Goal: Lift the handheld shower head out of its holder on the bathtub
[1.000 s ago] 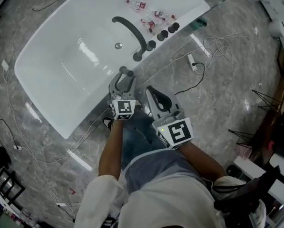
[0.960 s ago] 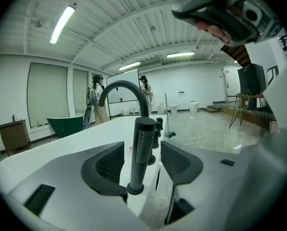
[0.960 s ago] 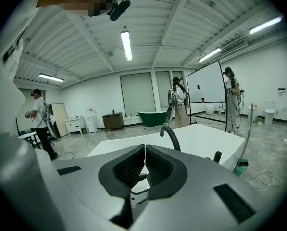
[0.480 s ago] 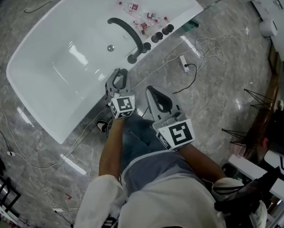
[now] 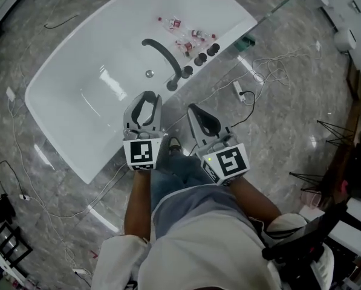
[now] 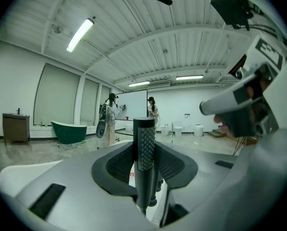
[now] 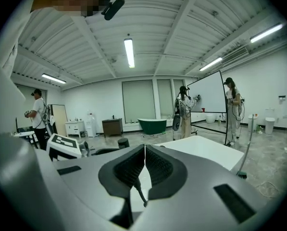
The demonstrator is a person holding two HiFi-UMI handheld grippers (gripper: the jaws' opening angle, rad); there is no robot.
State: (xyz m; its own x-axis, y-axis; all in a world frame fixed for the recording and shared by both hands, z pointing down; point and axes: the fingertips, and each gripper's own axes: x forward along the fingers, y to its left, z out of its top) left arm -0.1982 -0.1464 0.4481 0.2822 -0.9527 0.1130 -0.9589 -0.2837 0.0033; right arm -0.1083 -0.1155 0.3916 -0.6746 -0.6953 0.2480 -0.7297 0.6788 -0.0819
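Observation:
My left gripper [image 6: 144, 153] is shut on the handheld shower head [image 6: 145, 148], a dark upright rod with a knurled face clamped between the pads. In the head view the left gripper [image 5: 147, 94] hangs over the near rim of the white bathtub [image 5: 77, 95], and its jaws hide the shower head and the holder. My right gripper [image 5: 195, 109] floats just to its right, over the floor beside the tub. In its own view the right gripper [image 7: 144, 162] has its pads touching, with nothing held.
A dark arched faucet [image 5: 162, 56] and round knobs [image 5: 199, 59] sit on the tub's rim, with small bottles [image 5: 180, 32] lying behind them. Cables and a power strip [image 5: 237, 88] lie on the marble floor. People stand far off in the room.
Both grippers have risen toward the camera. The left one rose more and now holds the shower head up off the tub rim.

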